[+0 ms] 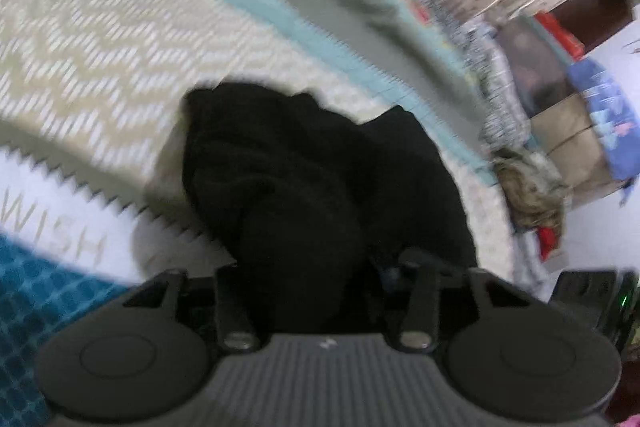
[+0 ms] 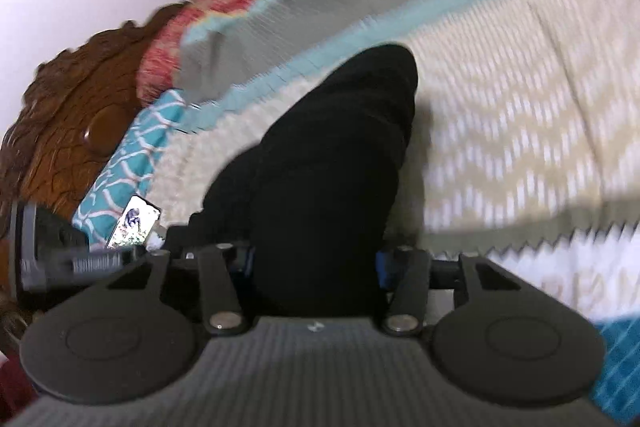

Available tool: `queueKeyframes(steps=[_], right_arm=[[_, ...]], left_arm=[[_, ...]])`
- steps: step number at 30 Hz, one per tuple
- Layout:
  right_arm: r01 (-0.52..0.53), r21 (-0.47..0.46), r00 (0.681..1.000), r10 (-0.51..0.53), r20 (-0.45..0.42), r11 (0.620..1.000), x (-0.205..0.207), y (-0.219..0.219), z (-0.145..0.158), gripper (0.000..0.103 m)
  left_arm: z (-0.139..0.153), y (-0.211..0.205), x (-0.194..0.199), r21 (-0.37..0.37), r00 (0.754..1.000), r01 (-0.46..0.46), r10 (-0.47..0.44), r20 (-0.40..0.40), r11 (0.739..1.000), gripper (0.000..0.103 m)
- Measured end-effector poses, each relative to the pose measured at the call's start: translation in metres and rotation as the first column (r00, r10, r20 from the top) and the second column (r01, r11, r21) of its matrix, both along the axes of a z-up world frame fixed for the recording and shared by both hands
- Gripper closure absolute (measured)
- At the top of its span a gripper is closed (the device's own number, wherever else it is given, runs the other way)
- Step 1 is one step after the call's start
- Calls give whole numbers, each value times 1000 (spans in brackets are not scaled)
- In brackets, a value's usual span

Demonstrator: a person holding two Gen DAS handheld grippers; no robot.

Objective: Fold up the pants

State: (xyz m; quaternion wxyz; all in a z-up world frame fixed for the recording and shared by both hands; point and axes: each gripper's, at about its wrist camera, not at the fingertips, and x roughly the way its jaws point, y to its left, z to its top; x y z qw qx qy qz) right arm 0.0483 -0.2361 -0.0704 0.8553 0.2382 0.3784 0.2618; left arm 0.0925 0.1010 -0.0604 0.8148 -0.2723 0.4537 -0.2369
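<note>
**Black pants bunched in both grippers over the bed**

The black pants (image 1: 304,187) fill the lower centre of both wrist views, heaped on a cream zigzag bedspread (image 1: 80,39) with a teal border. In the left view the cloth rises in a dark mound straight into the left gripper (image 1: 316,279); its fingers sit either side of a thick roll of fabric, and they look closed on it, though black on black and blur hide the pads. In the right view a long fold of pants runs from upper centre down into the right gripper (image 2: 316,267), whose blue-edged fingers stand against the bundle on both sides, seemingly clamped on a fat wad.

The fabric looks soft, limp and fairly thick, light enough to lift easily but prone to slump and crease. I would judge neither hold good for folding: each has a bunched handful, not an edge. Better to take the waistband or a hem corner, single layer, so the legs hang flat. A carved wooden headboard (image 2: 80,115) shows at the left of the right view.
</note>
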Motion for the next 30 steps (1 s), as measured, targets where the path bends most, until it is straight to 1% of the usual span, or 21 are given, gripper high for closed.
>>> queueKeyframes(steps=[2,4,7,9,12,14,15,18,21,24,25,27,29,30], right_arm=[[3,-34,995,1,103,999,-5,4,16,51],[28,-33,981,-21,195,999,-3,3,32,51],[75,-14,957,-68,283,997,12,-12,47,51],[96,-13,938,-86,336,995,30,-19,56,51],[129,-3,912,-118,393,992,74,-33,66,51],[153,8,901,-143,409,988,104,-39,65,51],[162,12,899,-153,410,987,117,-47,63,51],[180,-14,891,-157,426,984,156,-46,62,51],[192,-17,889,-166,427,981,196,-46,57,51],[185,-14,889,-161,429,983,222,-58,48,51],[188,-12,892,-165,421,982,234,-58,42,51],[184,-7,903,-167,397,983,243,-65,28,51],[189,1,923,-178,342,982,260,-70,8,51],[192,1,935,-184,303,981,268,-72,-5,50]], left_arm=[[19,-10,4,0,998,12,-12,59,1000,65],[40,-23,14,7,991,27,-28,129,1000,65],[64,-39,39,6,978,57,-57,203,998,65],[82,-54,61,33,963,77,-83,255,996,65],[100,-81,101,86,940,82,-106,325,993,65],[105,-96,124,106,936,80,-111,333,991,65],[105,-102,132,113,937,77,-111,332,991,65],[100,-122,172,161,937,58,-109,333,985,63],[93,-129,205,173,939,41,-97,329,984,63],[82,-138,233,209,936,27,-98,337,978,63],[77,-141,242,223,937,24,-100,334,974,63],[61,-148,259,257,942,20,-105,319,966,63],[38,-155,273,304,948,21,-115,295,952,62],[25,-159,281,334,954,22,-120,275,942,59]])
